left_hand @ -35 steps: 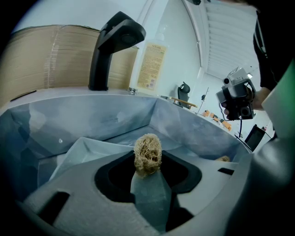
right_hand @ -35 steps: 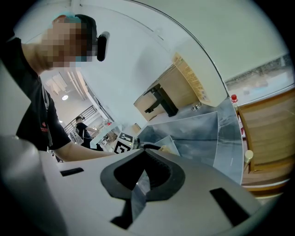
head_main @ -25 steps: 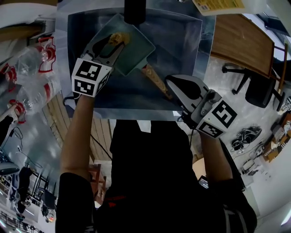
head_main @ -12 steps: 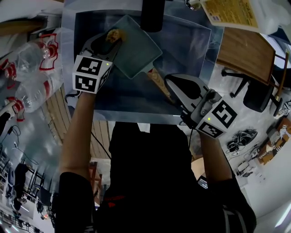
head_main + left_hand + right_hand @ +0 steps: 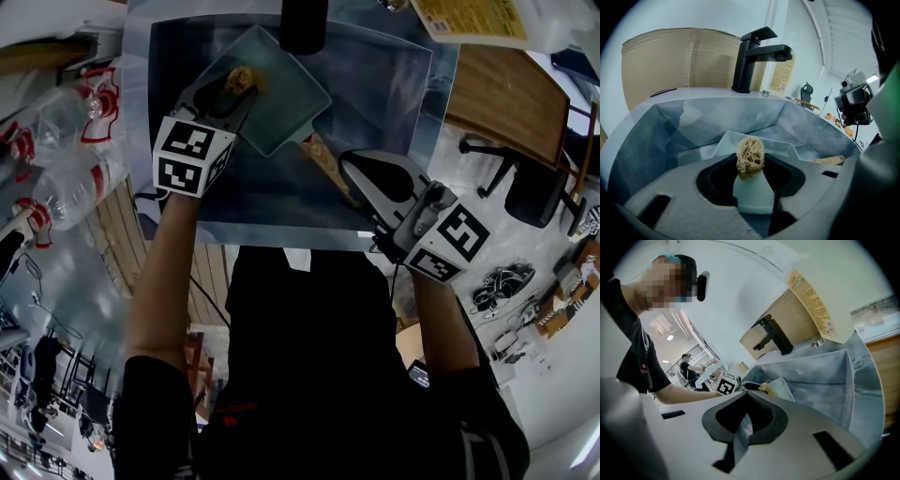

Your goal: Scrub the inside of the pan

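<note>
A square pale-green pan (image 5: 281,94) lies tilted in the steel sink (image 5: 384,103). Its wooden handle (image 5: 323,161) runs down-right to my right gripper (image 5: 352,183), which is shut on the handle's end; the handle is hidden in the right gripper view. My left gripper (image 5: 234,86) is shut on a tan loofah scrubber (image 5: 241,78) and holds it against the inside of the pan near its left corner. In the left gripper view the loofah (image 5: 750,155) stands up between the jaws over the pan (image 5: 780,146). The right gripper view shows the pan (image 5: 785,386) and loofah (image 5: 767,389) ahead.
A black faucet (image 5: 305,23) overhangs the sink's far edge, right above the pan. A large white bottle with a yellow label (image 5: 478,21) stands at the back right. Clear plastic bottles (image 5: 66,150) lie to the left of the sink. A wooden counter (image 5: 497,94) borders the sink's right side.
The left gripper and loofah slid a little toward the pan's far left corner and came back. The pan shifted slightly with the right gripper still on its handle.
</note>
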Tool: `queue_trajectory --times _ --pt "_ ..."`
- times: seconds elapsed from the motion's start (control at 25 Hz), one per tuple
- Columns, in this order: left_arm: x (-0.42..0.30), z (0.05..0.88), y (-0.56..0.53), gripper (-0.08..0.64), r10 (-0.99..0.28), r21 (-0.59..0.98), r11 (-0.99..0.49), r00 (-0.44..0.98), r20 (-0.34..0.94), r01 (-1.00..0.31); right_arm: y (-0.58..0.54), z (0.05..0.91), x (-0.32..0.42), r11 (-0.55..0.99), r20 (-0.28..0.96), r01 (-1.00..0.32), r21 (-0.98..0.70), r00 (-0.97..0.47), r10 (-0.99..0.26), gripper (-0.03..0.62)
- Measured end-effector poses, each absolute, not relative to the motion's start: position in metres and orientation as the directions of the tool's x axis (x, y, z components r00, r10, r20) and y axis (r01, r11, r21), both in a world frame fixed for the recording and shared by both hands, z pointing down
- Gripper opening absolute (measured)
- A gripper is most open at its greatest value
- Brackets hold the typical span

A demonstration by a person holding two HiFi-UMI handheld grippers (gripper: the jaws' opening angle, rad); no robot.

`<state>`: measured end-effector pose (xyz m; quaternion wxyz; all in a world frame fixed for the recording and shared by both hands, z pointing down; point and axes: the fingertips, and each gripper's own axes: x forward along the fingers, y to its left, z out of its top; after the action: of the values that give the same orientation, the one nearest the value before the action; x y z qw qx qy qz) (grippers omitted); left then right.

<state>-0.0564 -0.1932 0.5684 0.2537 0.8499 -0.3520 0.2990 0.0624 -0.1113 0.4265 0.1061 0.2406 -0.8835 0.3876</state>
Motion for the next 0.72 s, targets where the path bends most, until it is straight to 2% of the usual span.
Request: queue_trajectory --times 0.72 --pt "0.001 0.567 -0.133 0.175 -0.363 0.281 -0.666 0.629 0.688 -0.691 -0.075 0.420 0.087 0.600 0.348 -0.489 -0.633 -0.872 -0.343 0.005"
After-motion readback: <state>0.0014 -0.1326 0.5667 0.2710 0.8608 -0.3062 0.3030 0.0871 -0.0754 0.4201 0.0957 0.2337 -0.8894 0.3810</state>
